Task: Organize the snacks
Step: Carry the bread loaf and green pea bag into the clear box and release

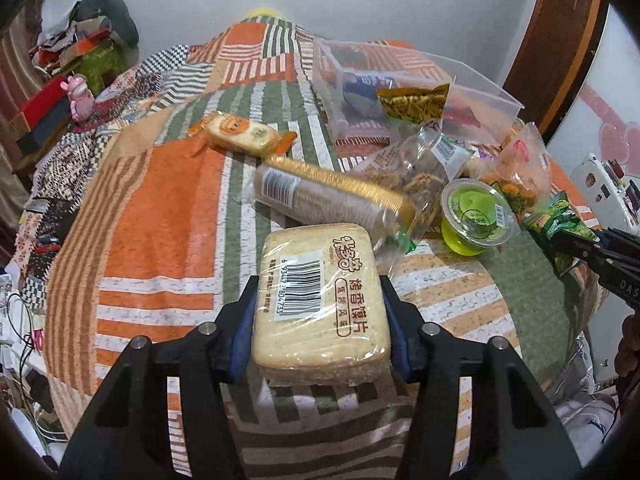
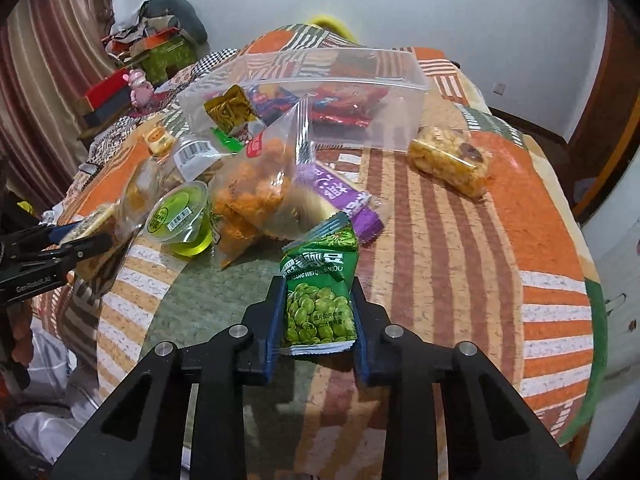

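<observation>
My left gripper (image 1: 318, 300) is shut on a beige pack of toasted bread slices (image 1: 320, 300), held above the patchwork-covered bed. My right gripper (image 2: 318, 304) is shut on a green packet of peas (image 2: 320, 292); the right gripper shows at the right edge of the left wrist view (image 1: 576, 252). A clear plastic bin (image 2: 360, 76) with several snack packs inside stands at the back, also in the left wrist view (image 1: 332, 80). Loose snacks lie before it: a green jelly cup (image 2: 180, 220), a bag of orange puffs (image 2: 256, 184), a purple bar (image 2: 340, 196), a cracker sleeve (image 1: 328, 196).
An orange-wrapped cracker pack (image 1: 244, 134) lies left of the bin, a caramel snack pack (image 2: 448, 160) to its right. A pink toy (image 1: 80, 96) and boxes crowd the left bedside. A wooden door (image 1: 560, 40) stands at the right. The left gripper shows at the left edge (image 2: 60, 256).
</observation>
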`<state>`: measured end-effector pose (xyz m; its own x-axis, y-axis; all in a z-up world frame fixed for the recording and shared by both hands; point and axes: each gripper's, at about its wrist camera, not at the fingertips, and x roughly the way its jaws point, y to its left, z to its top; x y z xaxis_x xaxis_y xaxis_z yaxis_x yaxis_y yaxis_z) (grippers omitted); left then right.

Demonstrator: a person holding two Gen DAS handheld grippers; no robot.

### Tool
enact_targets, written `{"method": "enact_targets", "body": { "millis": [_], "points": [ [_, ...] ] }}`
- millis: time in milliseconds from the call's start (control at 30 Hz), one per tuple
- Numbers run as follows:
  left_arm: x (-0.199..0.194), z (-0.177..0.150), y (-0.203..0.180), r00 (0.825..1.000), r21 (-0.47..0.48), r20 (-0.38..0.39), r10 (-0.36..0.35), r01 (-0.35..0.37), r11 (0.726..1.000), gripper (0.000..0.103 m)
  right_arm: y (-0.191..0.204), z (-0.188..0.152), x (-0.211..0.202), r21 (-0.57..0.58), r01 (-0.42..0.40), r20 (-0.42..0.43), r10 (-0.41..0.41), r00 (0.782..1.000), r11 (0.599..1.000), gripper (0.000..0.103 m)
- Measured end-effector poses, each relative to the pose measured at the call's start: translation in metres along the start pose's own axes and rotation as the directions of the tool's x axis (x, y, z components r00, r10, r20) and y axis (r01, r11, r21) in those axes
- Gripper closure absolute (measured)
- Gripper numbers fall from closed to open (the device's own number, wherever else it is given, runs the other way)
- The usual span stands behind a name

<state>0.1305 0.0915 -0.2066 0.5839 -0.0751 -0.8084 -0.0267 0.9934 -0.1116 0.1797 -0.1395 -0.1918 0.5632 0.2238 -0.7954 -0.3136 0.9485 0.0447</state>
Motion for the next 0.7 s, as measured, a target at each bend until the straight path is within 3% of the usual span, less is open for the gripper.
{"method": "enact_targets", "body": {
  "millis": [367, 700],
  "points": [
    [-0.031, 0.021, -0.003, 0.995, -0.003, 0.097, -0.001, 0.001, 1.000, 0.048, -0.026, 0.000, -0.021, 0.063, 0.042, 0.042, -0.045, 0.998, 0.997, 0.081],
    [-0.049, 0.061, -0.016, 0.981, 0.022, 0.194, -0.009, 0.005, 1.000, 0.048, -0.031, 0.025, -0.042, 0.070, 0.056, 0.145, -0.065, 0.987, 0.996, 0.081]
  ]
}}
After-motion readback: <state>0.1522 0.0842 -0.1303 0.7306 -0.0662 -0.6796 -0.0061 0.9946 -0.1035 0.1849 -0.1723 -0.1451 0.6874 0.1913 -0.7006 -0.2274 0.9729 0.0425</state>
